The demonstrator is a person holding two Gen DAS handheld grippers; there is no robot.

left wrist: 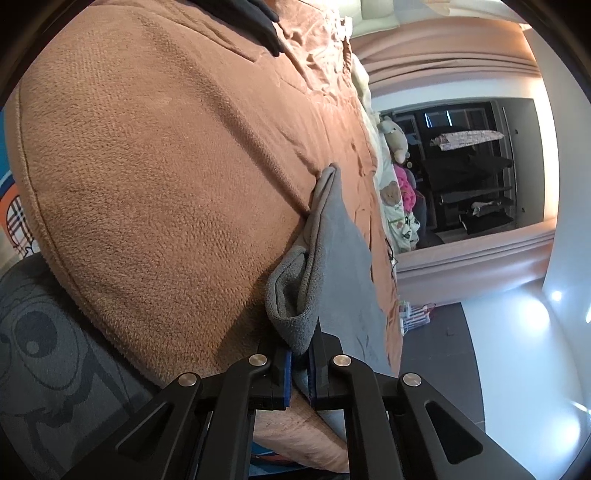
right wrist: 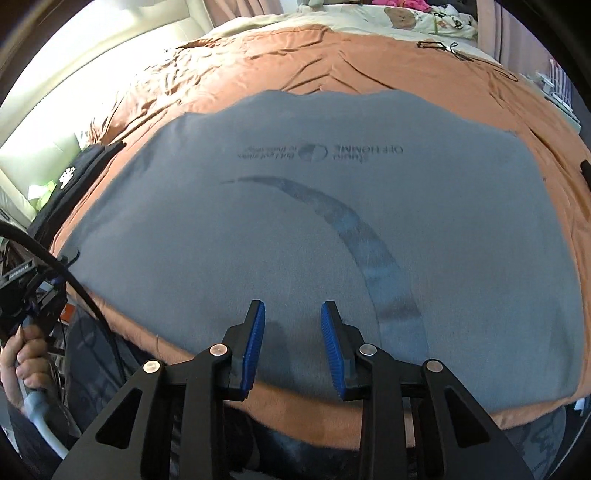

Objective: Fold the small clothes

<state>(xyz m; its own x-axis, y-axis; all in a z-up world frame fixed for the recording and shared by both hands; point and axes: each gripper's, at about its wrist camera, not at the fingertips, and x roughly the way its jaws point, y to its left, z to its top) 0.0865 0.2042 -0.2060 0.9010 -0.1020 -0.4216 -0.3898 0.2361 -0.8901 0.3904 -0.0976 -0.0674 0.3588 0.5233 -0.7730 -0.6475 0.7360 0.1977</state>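
Observation:
A grey T-shirt (right wrist: pixel 295 221) lies spread flat on the brown blanket (right wrist: pixel 258 66), its dark printed lettering and curved stripe facing up. My right gripper (right wrist: pixel 293 308) hovers open over the shirt's near hem, blue pads (right wrist: pixel 255 347) apart, with flat fabric below them and none pinched between them. In the left wrist view the shirt (left wrist: pixel 343 258) shows edge-on, one corner bunched into a fold. My left gripper (left wrist: pixel 301 354) is shut on that bunched corner at the blanket's (left wrist: pixel 166 166) edge.
A black garment (right wrist: pixel 74 173) lies at the blanket's left side. A hand (right wrist: pixel 26 354) holds the other gripper's handle at lower left. Bear-print bedding (right wrist: pixel 402 16) and a black hanger (right wrist: pixel 432 45) sit at the far end. An open wardrobe (left wrist: pixel 472 173) stands beyond the bed.

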